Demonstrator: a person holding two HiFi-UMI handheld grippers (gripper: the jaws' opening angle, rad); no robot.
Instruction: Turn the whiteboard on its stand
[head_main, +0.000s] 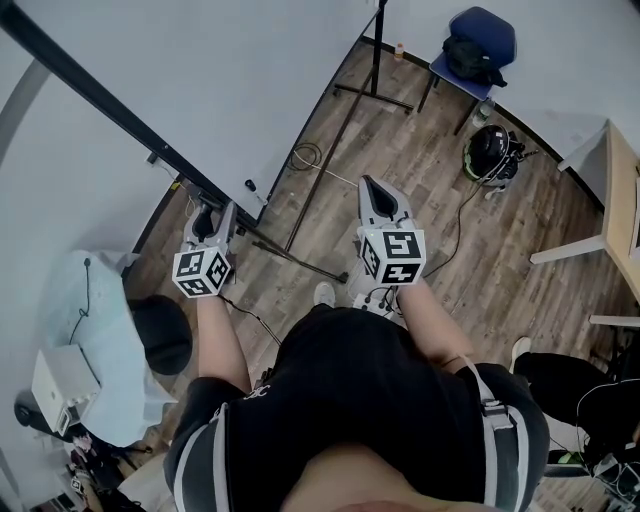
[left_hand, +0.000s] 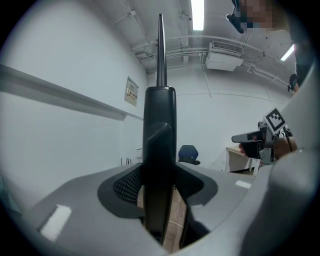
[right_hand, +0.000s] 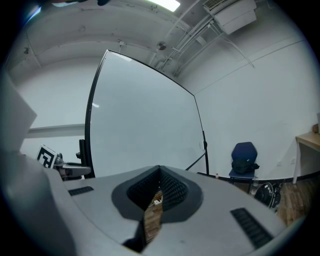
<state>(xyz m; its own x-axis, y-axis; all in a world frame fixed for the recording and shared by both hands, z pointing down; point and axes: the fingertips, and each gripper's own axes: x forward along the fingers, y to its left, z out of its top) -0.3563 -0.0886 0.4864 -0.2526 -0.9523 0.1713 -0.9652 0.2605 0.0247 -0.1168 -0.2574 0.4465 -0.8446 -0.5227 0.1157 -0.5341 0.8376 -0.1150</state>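
The whiteboard (head_main: 200, 70) fills the upper left of the head view, its black frame edge (head_main: 120, 115) running diagonally down to my left gripper (head_main: 213, 215). In the left gripper view this frame edge (left_hand: 160, 130) stands upright between the jaws of the left gripper (left_hand: 160, 182), filling the space between the pads, so the gripper is shut on it. My right gripper (head_main: 372, 185) hangs free over the floor to the right of the board, jaws together and holding nothing. The right gripper view shows the board's white face (right_hand: 145, 125) ahead of the right gripper (right_hand: 160, 175).
The stand's black legs (head_main: 300, 262) cross the wooden floor under the board, with a second upright (head_main: 372, 95) further back. A blue chair with a bag (head_main: 478, 45), a black helmet-like object (head_main: 490, 152), a wooden table (head_main: 620, 200) and a floor cable (head_main: 305, 155) are nearby.
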